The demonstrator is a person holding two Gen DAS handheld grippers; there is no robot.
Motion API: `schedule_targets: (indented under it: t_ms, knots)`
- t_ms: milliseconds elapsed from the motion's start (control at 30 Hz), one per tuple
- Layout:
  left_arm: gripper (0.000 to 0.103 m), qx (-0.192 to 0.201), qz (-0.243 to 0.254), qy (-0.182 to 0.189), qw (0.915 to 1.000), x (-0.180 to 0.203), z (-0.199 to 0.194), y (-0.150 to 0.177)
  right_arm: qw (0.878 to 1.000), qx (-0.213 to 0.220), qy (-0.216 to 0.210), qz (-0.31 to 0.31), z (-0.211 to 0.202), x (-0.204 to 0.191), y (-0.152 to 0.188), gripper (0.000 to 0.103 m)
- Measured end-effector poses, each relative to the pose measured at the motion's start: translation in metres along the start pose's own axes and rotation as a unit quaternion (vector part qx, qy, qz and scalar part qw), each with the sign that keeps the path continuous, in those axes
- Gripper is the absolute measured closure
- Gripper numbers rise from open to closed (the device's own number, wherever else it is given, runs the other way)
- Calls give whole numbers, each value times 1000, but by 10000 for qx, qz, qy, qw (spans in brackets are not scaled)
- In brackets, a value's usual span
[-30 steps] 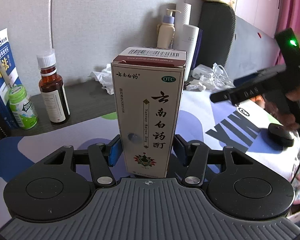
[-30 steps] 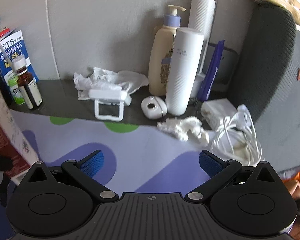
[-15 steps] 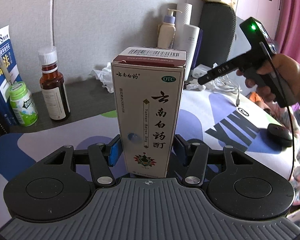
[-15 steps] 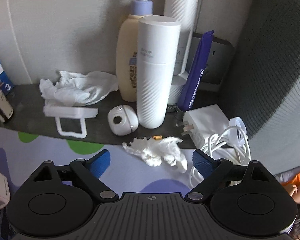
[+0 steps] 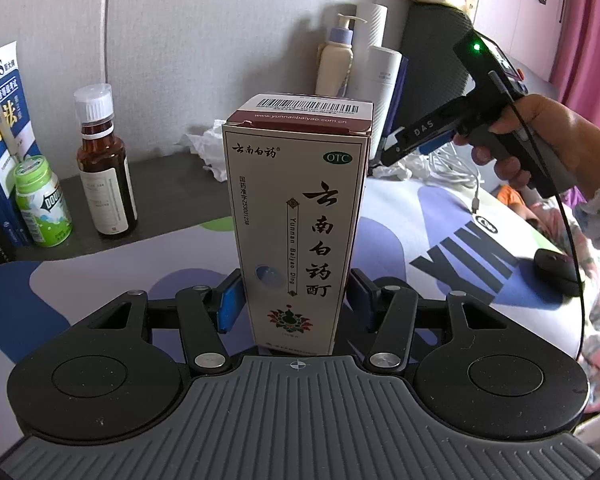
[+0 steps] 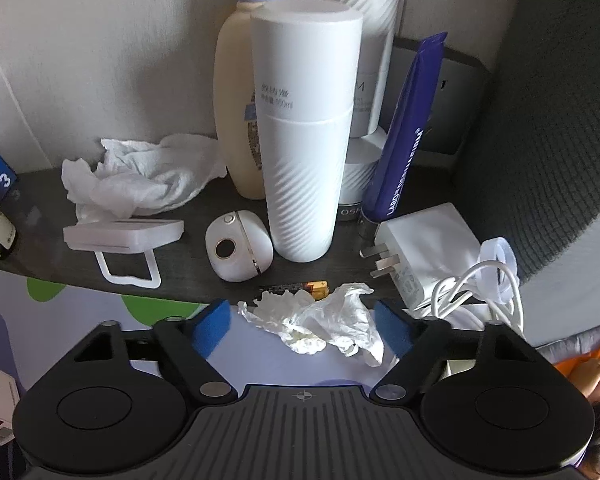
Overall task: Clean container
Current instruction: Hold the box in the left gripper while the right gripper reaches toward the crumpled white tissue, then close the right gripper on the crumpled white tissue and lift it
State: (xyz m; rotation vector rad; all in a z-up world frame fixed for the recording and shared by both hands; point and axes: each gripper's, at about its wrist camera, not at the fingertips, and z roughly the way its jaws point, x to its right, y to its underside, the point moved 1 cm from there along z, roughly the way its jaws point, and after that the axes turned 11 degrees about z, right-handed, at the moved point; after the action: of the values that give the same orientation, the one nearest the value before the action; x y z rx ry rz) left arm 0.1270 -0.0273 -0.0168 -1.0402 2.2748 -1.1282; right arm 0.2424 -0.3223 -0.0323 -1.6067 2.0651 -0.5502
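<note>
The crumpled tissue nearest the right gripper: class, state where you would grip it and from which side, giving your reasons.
Grip the crumpled tissue across its bunched middle, coming straight ahead and down with the open right gripper. It lies low and loose on the patterned cover, already between the blue pads; its thin trailing edges would probably slip or tear.

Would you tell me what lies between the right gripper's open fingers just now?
In the right wrist view, a crumpled tissue lies between the right gripper's blue pads, on the patterned cover. Nothing else sits in that gap.
</note>
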Motion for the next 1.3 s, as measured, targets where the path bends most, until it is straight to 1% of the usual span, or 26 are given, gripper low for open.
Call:
schedule_targets:
  t_ms: [67,233,400,567,700,767,867,1000,1133,1300]
  knots:
    - [49,-9,-6,5,10000,0,0,0,10000,-30,10,-11,2,-1,0,30]
    - [49,-11,1,47,10000,2,1,-1,10000,-75,29,-18,5,-2,-1,30]
    - [50,-13,7,58,10000,4,0,-2,9999,-119,48,-25,9,-2,-1,40]
    - [50,-20,20,70,10000,5,-1,-2,9998,-164,67,-32,12,-3,-2,54]
    - [49,-25,22,73,10000,5,-1,-1,9998,-199,83,-37,15,-4,-3,64]
    - [50,-27,27,78,10000,5,-1,-1,9997,-215,92,-39,16,-4,-3,76]
    - [50,-21,27,90,10000,5,-2,-1,9997,-215,79,-48,14,-5,-2,83]
    - [50,-17,-1,114,9999,4,-2,0,9998,-163,21,-115,7,-8,1,86]
    - [50,-5,-58,196,9998,3,-5,2,9995,26,-122,-282,-14,-21,8,89]
    - [50,30,-206,333,9992,0,-10,4,9963,199,-572,-618,-49,-42,31,89]
